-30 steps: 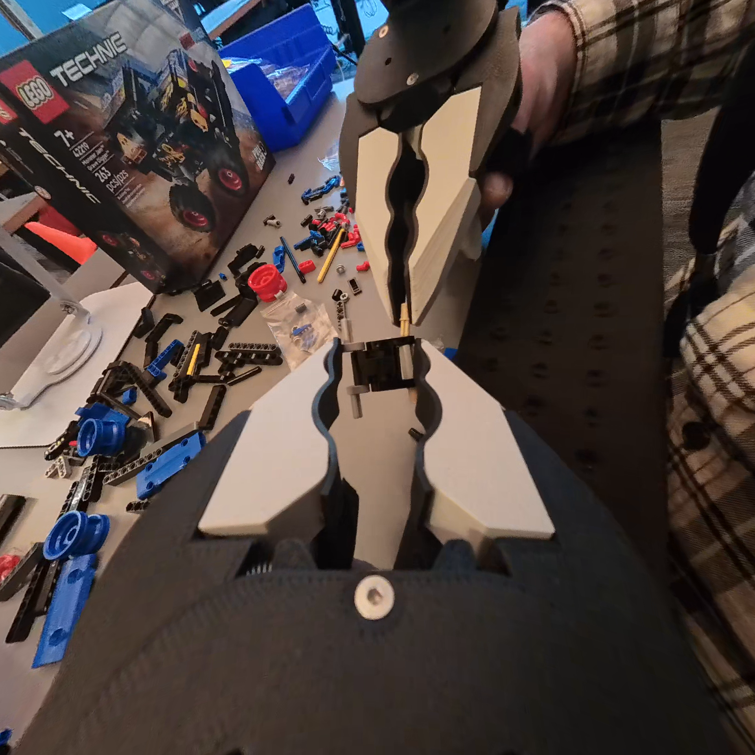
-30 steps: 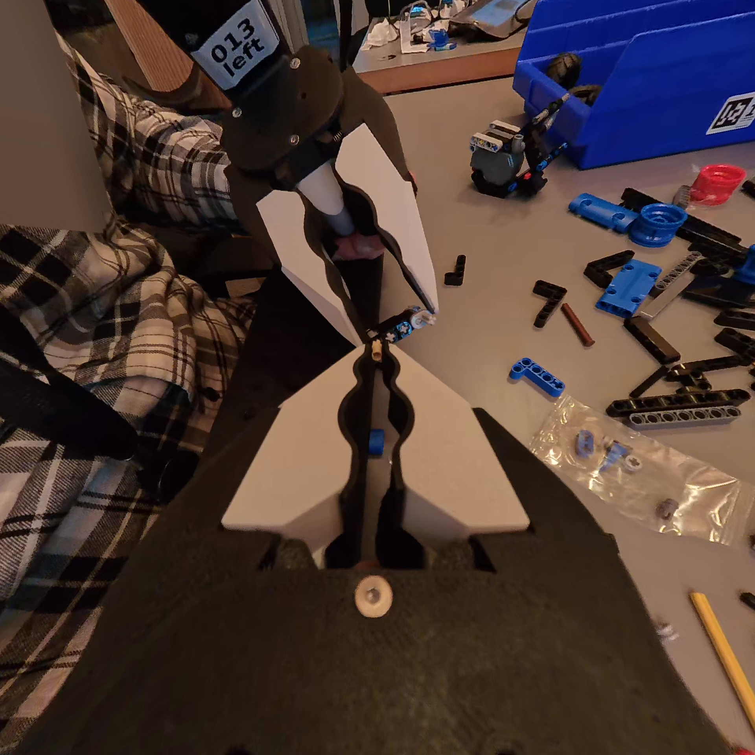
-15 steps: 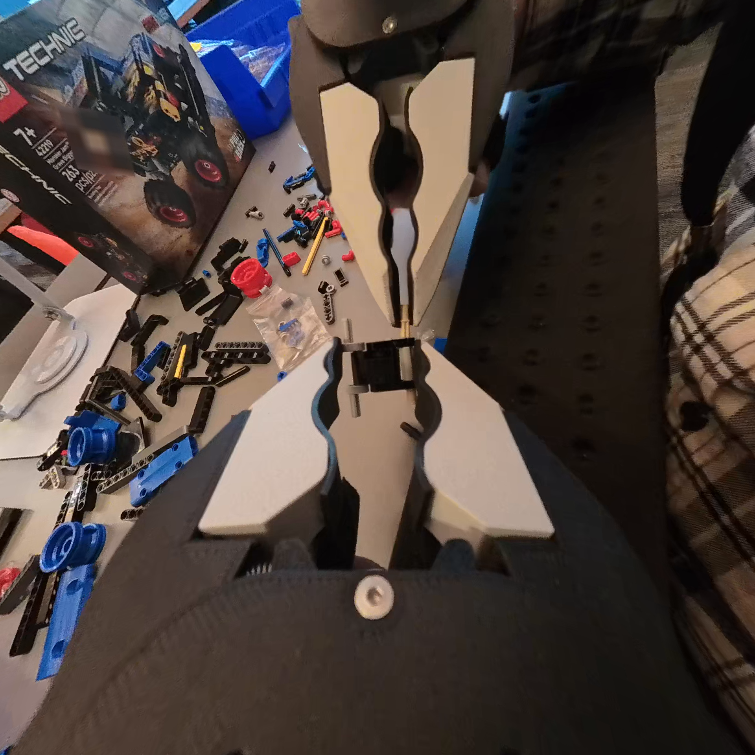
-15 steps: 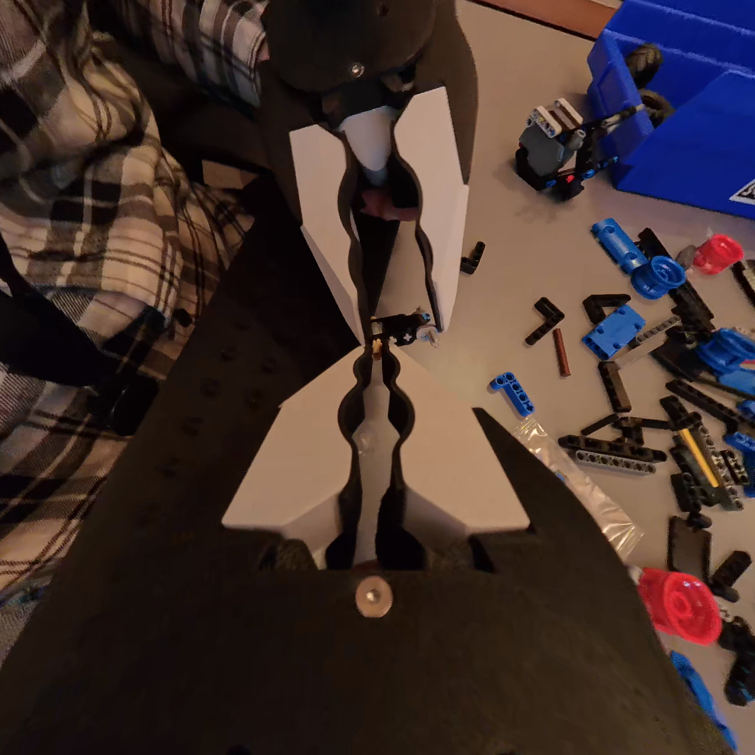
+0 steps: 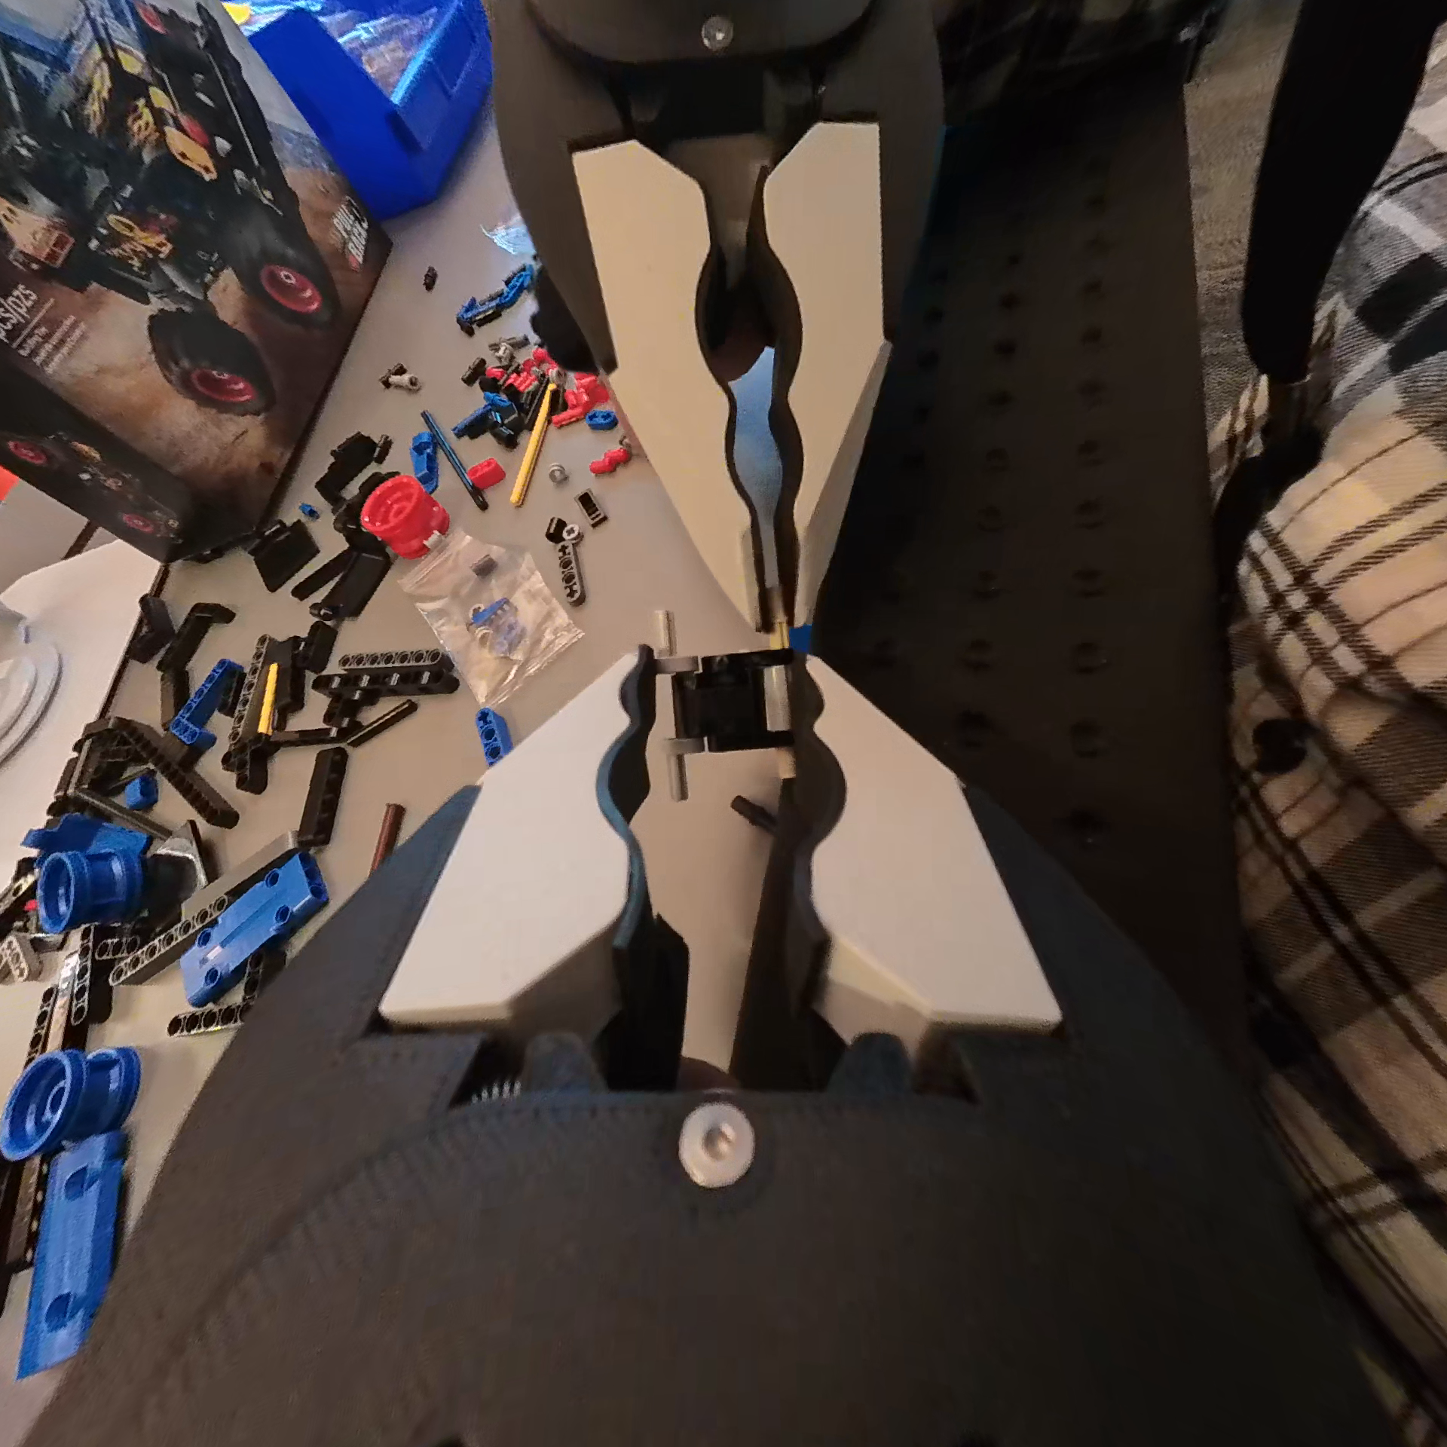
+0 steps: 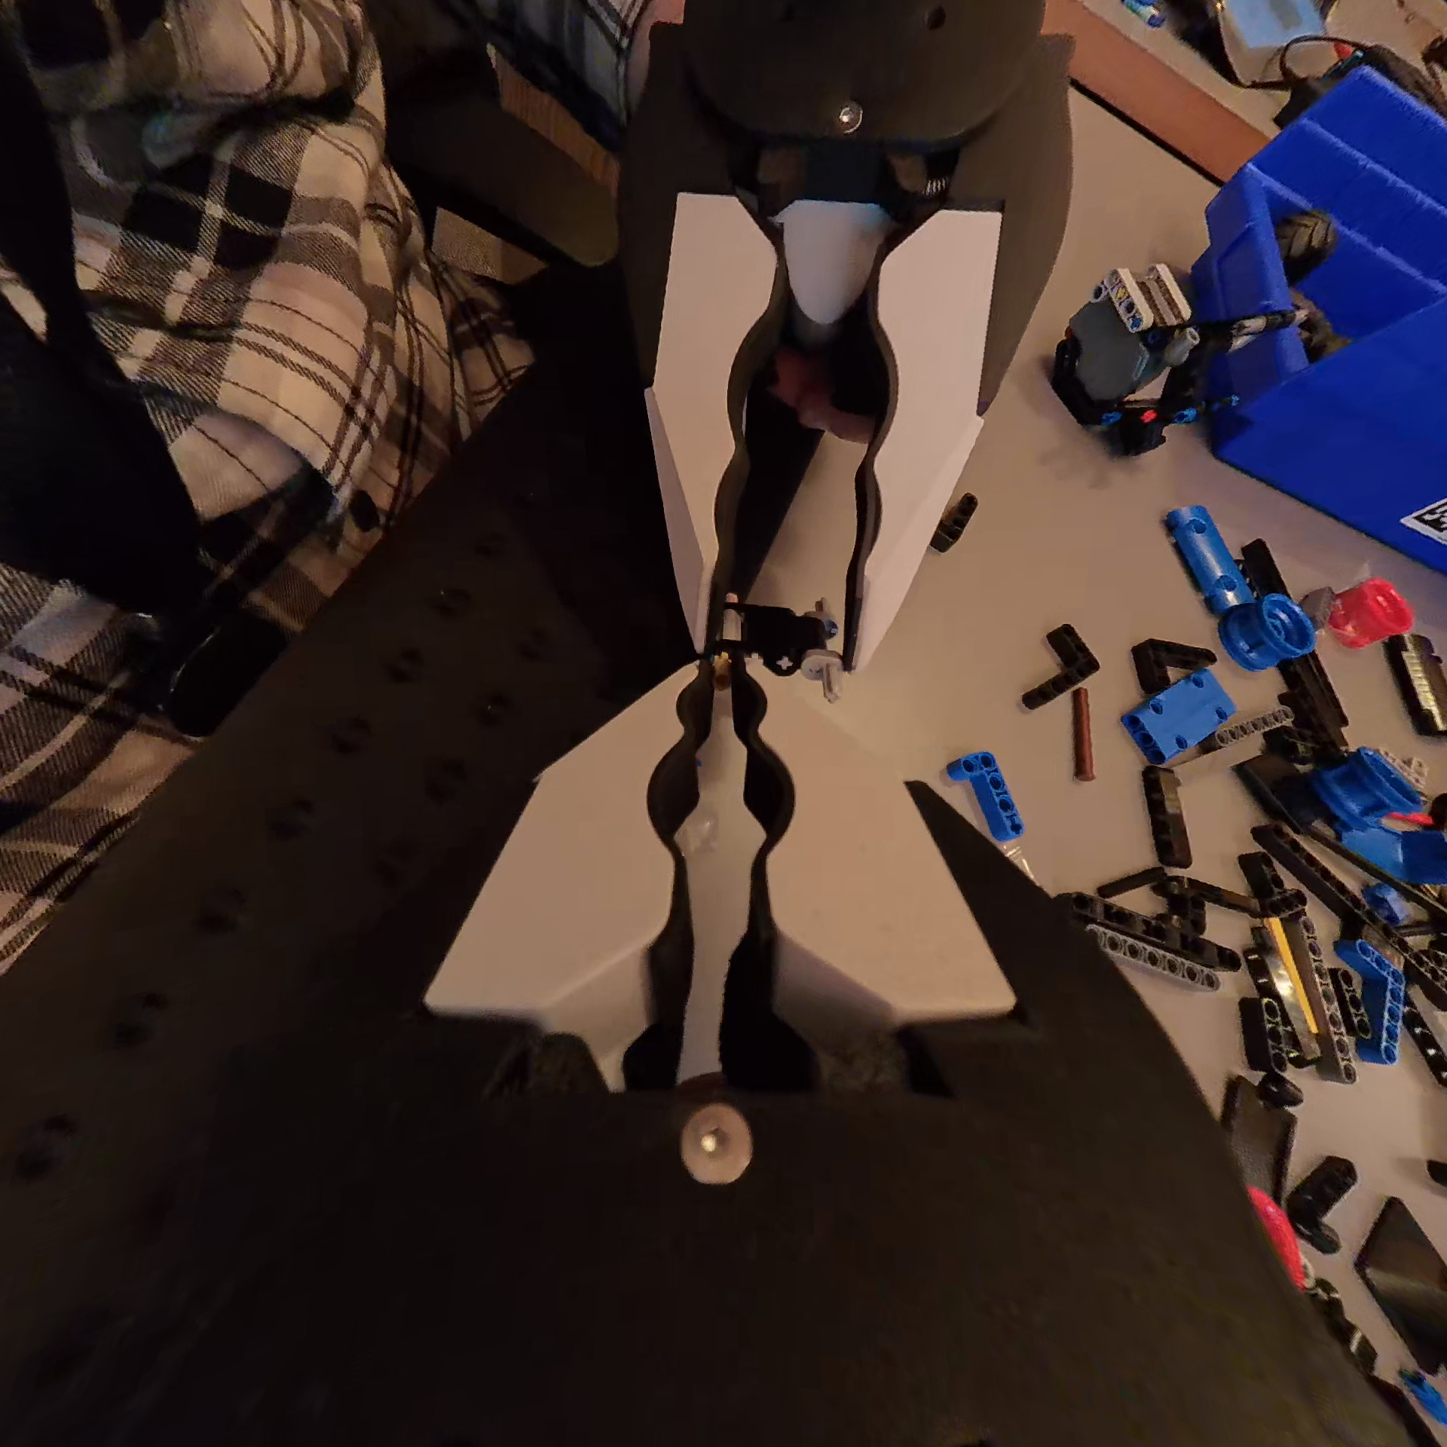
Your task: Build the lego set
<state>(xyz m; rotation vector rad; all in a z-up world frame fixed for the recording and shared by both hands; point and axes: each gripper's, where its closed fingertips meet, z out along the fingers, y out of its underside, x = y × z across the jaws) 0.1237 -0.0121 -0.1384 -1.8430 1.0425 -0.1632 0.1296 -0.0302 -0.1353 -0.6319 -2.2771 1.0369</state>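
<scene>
Left gripper (image 5: 720,689) pinches the small black lego sub-assembly (image 5: 724,701) at its fingertips, grey pins sticking out of the piece on its left side. Right gripper (image 6: 722,680) comes in tip to tip from the opposite side, pressed together on a thin tan axle (image 5: 777,626) whose end meets the right edge of the sub-assembly; in the right wrist view the same axle (image 6: 720,672) sits at that gripper's tips, touching the sub-assembly (image 6: 771,630). Both tools hover above the near edge of the grey table (image 5: 438,752). Left of the sub-assembly on the table: clear parts bag (image 5: 497,607) closest, then black beams (image 5: 387,681), a red wheel hub (image 5: 403,517), blue hubs (image 5: 94,877) and blue panels (image 5: 250,936) further out. Beyond those, the lego box (image 5: 156,258) stands at the far left, blue bin (image 5: 391,94) behind it. Right of the sub-assembly: dark perforated surface (image 5: 1018,548), then a plaid sleeve (image 5: 1347,705).
</scene>
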